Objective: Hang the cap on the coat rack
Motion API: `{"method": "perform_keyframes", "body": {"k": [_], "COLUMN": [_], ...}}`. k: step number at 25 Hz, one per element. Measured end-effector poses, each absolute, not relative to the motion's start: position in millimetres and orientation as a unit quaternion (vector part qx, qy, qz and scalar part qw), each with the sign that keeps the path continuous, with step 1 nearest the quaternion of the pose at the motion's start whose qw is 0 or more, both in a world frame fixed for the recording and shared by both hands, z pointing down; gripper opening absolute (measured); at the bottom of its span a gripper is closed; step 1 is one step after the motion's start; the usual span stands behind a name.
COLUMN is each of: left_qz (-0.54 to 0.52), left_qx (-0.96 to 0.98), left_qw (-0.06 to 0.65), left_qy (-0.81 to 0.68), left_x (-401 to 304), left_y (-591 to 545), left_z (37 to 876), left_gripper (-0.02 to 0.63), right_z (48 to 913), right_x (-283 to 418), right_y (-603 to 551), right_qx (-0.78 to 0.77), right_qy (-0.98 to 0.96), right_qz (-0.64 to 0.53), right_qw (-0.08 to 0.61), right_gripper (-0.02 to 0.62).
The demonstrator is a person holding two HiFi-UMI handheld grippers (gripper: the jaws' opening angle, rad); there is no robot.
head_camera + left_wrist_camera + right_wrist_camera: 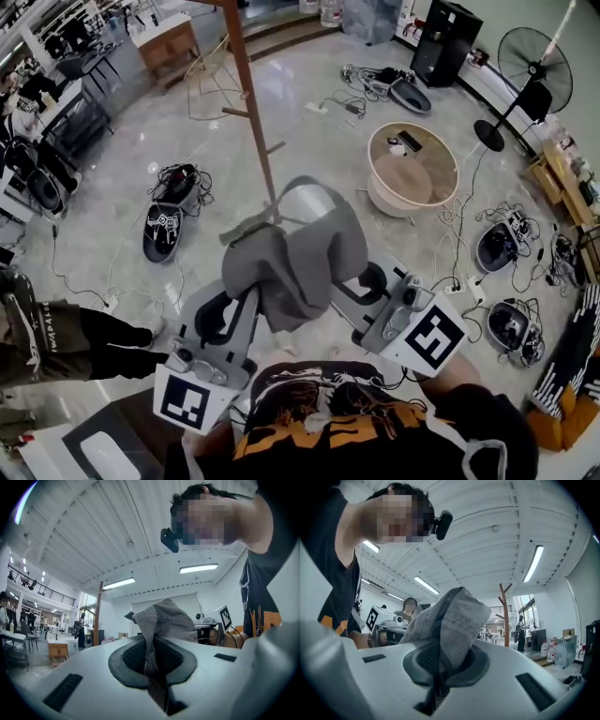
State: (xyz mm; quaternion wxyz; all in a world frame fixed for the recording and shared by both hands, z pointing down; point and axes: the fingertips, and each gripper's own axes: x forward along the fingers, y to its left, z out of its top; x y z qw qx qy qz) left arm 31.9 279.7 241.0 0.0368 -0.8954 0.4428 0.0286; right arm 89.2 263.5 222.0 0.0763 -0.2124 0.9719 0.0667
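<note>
Left gripper [246,302] and right gripper [358,286], held roughly level and side by side, jaws clamped on opposite edges of the grey cap [295,258] before the coat rack [246,84].

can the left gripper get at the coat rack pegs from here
Probably yes: the left gripper, shut on the cap along with the right gripper, faces the coat rack ahead, and nothing shows between the cap and its pegs.

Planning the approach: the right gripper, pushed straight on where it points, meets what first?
Likely nothing near: the right gripper, shut on the cap, points left of the coat rack; depth unclear.
</note>
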Motion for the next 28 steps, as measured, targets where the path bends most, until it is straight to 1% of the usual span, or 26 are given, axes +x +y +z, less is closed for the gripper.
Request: {"method": "perform_keyframes", "body": {"k": [8,13,17,28], "left_qz": [0.067,0.073,0.061,0.023], "left_qx": [-0.913,-0.915,-0.913,-0.887], "left_qw": [0.032,0.015,0.020,0.038], "left_qy": [0.400,0.396,0.402,0.459], "left_x": [-43,-63,-59,-13], "left_y": [194,135,88,-44], "left_z": [246,251,253,257], "left_gripper": [0.041,0.040,0.040,0.040], "right_z": [223,227,231,240], "right_x": [14,-6,-1,45], "right_y": [184,127,79,-63], "right_qx": [-0.255,-0.262,-0.255,-0.199], "right_qy": [0.962,0.960,0.963,0.976], "right_qz": [0.090,0.086,0.078,0.047], "right_qw": [0.043,0.036,0.043,0.078], "right_gripper": [0.020,0.020,0.020,0.020]}}
